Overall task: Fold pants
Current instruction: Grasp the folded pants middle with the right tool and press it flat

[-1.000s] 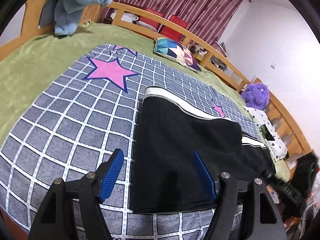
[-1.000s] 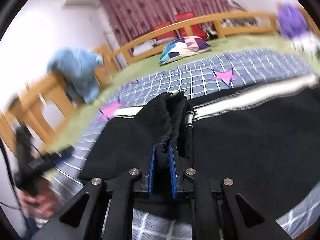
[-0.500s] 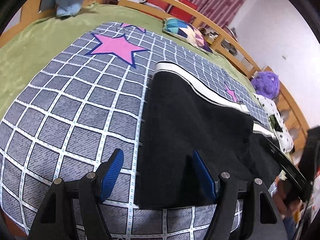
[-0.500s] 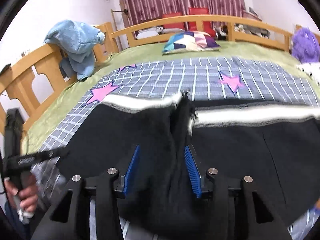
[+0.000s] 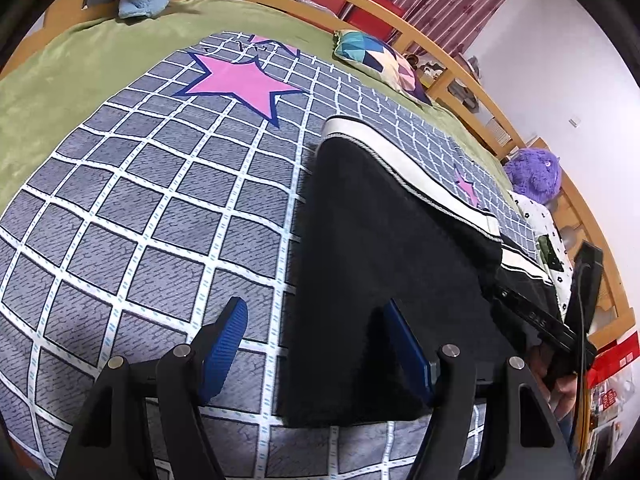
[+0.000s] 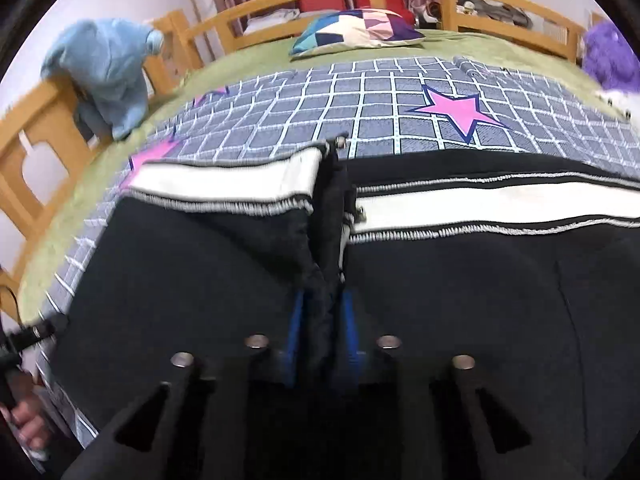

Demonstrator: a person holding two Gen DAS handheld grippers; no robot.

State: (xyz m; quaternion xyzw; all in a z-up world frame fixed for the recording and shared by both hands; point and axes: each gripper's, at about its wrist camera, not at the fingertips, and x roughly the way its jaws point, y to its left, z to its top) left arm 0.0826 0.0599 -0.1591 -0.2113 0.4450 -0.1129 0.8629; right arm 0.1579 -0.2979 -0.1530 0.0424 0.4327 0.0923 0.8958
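Black pants [image 6: 440, 300] folded over on the bed [image 5: 132, 184]. Right gripper [image 6: 322, 320] released, shifted, now closing on the bunched fold ridge: regrasp. Left gripper [image 5: 316, 344] fingers wide, empty, over the pants edge.

A second ago the right tongs [image 6: 322, 320] were clamped on a raised bunch of the black pants [image 6: 200, 280]; half a second ago they stood wide, with the cloth lying loose between them. Now their jaws are closing on that ridge of fabric again, lower on the bed. The left tongs [image 5: 316, 344] have tipped downward, closer to the pants' near edge.
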